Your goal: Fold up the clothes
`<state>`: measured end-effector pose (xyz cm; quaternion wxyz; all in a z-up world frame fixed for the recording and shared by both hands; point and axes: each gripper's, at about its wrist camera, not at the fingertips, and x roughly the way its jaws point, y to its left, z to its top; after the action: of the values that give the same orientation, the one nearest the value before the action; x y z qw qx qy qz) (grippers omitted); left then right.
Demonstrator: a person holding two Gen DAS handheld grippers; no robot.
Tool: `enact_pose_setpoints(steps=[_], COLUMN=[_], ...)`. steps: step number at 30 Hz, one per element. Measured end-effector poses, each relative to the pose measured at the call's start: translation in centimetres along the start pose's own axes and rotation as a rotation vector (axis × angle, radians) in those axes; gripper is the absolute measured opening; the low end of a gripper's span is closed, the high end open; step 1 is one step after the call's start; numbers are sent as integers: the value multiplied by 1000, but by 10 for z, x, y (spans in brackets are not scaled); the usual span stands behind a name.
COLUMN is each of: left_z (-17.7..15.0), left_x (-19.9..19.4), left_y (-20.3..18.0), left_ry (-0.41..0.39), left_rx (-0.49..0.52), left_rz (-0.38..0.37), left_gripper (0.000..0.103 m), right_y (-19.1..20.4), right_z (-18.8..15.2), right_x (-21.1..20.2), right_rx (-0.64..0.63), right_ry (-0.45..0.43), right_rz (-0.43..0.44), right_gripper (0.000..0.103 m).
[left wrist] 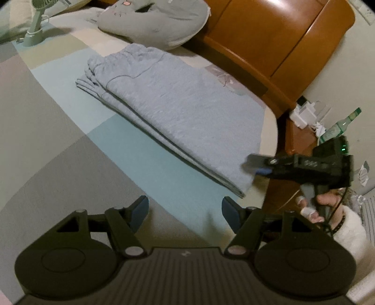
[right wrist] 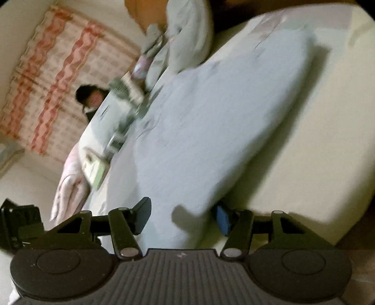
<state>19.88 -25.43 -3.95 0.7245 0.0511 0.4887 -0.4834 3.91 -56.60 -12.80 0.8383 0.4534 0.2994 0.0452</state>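
A pale blue-grey garment (left wrist: 168, 112), apparently trousers with a gathered waistband at the far end, is seen lying folded lengthwise on the bed (left wrist: 58, 145), its layered edges stacked along the near side; the long narrow shape is judged to be a halfway fold, left flat so that it can be doubled over next. The left gripper (left wrist: 185, 211) is held over bare patchwork sheet just short of the garment's near corner, jaws apart and nothing between them, probably kept clear until the other side is ready. The right gripper (left wrist: 254, 164) is seen at the garment's lower right corner, at the bed's edge, carried in a hand (left wrist: 321, 206) with a white fleecy sleeve; in its own blurred view the right gripper (right wrist: 182, 215) is shown with jaws apart and the cloth's edge lying between them, one blue pad just beside the fabric, and no pressing of the pads on cloth is made out, so it is read as not clamped. A grey pillow (left wrist: 152, 23) and a small green fan (left wrist: 37, 21) are noted at the head of the bed, well apart from the work. The right wrist view is badly smeared; the garment's underside and any lower folds are hidden, and the clutter beyond is not identified
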Motion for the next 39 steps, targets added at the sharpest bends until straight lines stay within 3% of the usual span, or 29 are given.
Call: enact_pose_setpoints(steps=[1,2,4,5,8,11,15,19,22,25,29,34,39], left_z=[-2,-4,-8,-10,-16,-21,-24,-20,-7,17,62,112,114], left_x=[-5,-9,-17,-21,-32,-40,-42,-35,-26,-12,24,85,122], left_y=[0,0,1,1,0,1,4,5,1,-7,-26,-32,5], left_ry=[-7,-13,-21,-23,-31,-47,-54,-21,-14,-35,-84,-131,-108], left_rx=[-3,-7,-10,-8,0,-3,-19,1,52,124,267,309,276], left_rz=[0,5,13,16,24,26,24,45,87,141,223,204,221], left_gripper=[70,70,70,70,70,70,70,70,70,71,71,72,75], right_y=[5,9,18,20,37,49,34,25,41,68,78,38,10], right_z=[-5,-9,-16,-17,-16,-17,-28,-33,-33,-25,10,54,61], right_x=[4,5,7,5,-7,-12,4,-2,-28,-50,-37,2,-21], right_rx=[-12,-33,-66,-51,-55,-67,-7,19,-122,-391,-606,-643,-695], right_ry=[7,3,-8,-17,-39,-38,18,69,62,-67,-153,-72,-66], right_rz=[-14,-44,-95,-90,-67,-70,-134,-127,-219,-372,-428,-493,-505], right_gripper=[50,32,25,20,16,16,16,23,32,35,47,47,41])
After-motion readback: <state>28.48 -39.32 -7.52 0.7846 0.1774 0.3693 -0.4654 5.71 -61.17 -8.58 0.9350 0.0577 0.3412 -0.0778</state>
